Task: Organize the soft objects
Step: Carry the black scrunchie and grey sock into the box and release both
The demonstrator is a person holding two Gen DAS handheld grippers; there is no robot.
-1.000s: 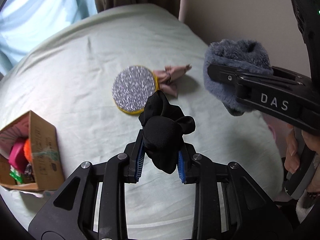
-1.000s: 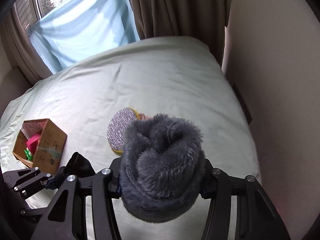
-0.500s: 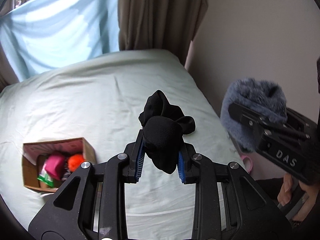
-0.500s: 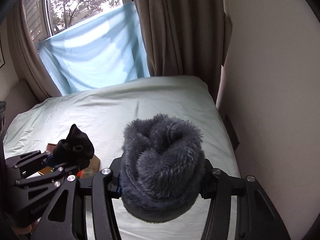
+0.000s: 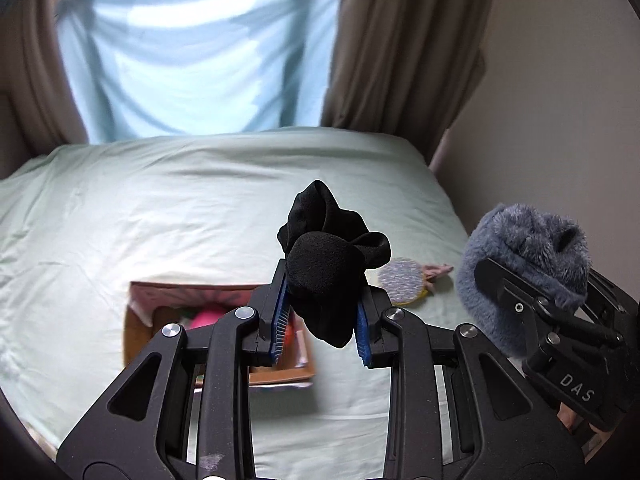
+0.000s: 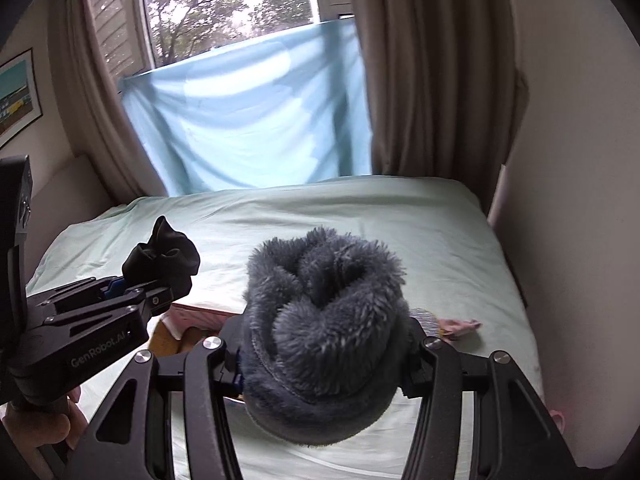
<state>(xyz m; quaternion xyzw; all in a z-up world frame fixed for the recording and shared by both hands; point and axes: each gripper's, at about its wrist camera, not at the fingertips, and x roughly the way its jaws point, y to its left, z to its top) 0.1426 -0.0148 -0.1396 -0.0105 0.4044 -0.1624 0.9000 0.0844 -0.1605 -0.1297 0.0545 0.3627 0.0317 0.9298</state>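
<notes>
My left gripper (image 5: 322, 320) is shut on a balled black sock (image 5: 328, 264) and holds it in the air above the open cardboard box (image 5: 138, 340) on the bed. My right gripper (image 6: 322, 364) is shut on a fluffy grey-blue sock bundle (image 6: 320, 328), held to the right of the left one and above the bed. The black sock also shows in the right wrist view (image 6: 162, 258), and the fluffy bundle shows in the left wrist view (image 5: 520, 256). The box holds a pink item (image 5: 208, 318) among other things.
A round silver glitter pad with a yellow rim (image 5: 400, 280) and a small pink cloth piece (image 5: 438, 270) lie on the pale green sheet (image 5: 180, 220) right of the box. Beyond the bed are curtains and a blue cloth (image 6: 248, 128). A wall runs along the right.
Both grippers have pulled back and tilted up, still holding their socks. The box now lies directly under the left gripper, and the glitter pad appears farther off to the right.
</notes>
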